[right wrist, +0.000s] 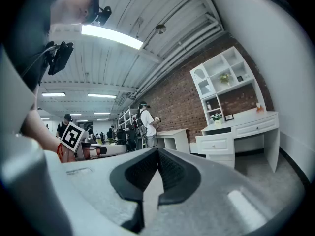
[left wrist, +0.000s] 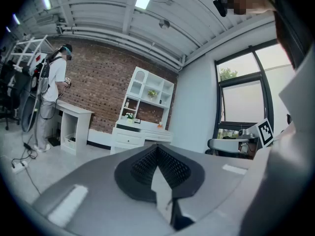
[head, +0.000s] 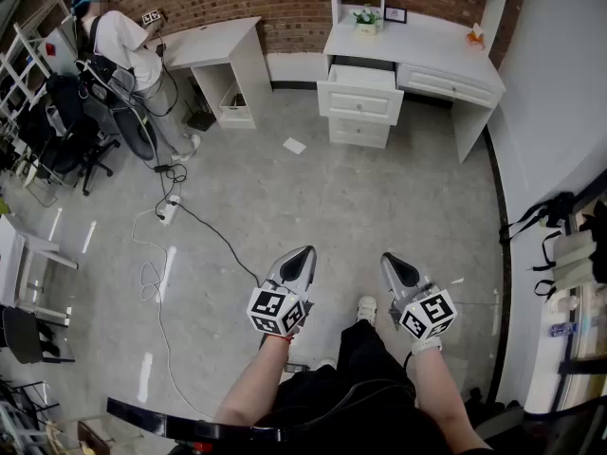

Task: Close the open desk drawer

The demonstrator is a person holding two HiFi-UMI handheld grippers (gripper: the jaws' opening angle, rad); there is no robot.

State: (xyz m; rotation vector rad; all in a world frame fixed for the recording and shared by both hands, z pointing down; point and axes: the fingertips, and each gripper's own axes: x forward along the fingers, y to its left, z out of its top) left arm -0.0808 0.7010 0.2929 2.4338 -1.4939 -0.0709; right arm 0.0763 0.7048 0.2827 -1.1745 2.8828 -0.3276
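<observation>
Finding the open drawer [head: 360, 100] at the top of the left pedestal of the white desk [head: 427, 41], pulled out toward the room above a shut lower drawer [head: 358, 133]. Lies well apart from both tongs, across bare floor [head: 379, 197], so no touch yet; probably calls for walking closer first. Holding the left tongs [head: 307, 250] and right tongs [head: 387, 257] low ahead of the legs, each pair pressed together on nothing, likely ready to push the drawer front with closed tips rather than to grip. Noting a small potted plant [head: 365, 15] on the desk top, clear of the drawer. Passing a paper scrap [head: 294, 145] near the straight path, a cable [head: 213, 235] and power strip [head: 169, 211] off to the left, and a person [head: 123, 41] at a second white desk [head: 218, 41] further left. Seems unblocked by any of these.
</observation>
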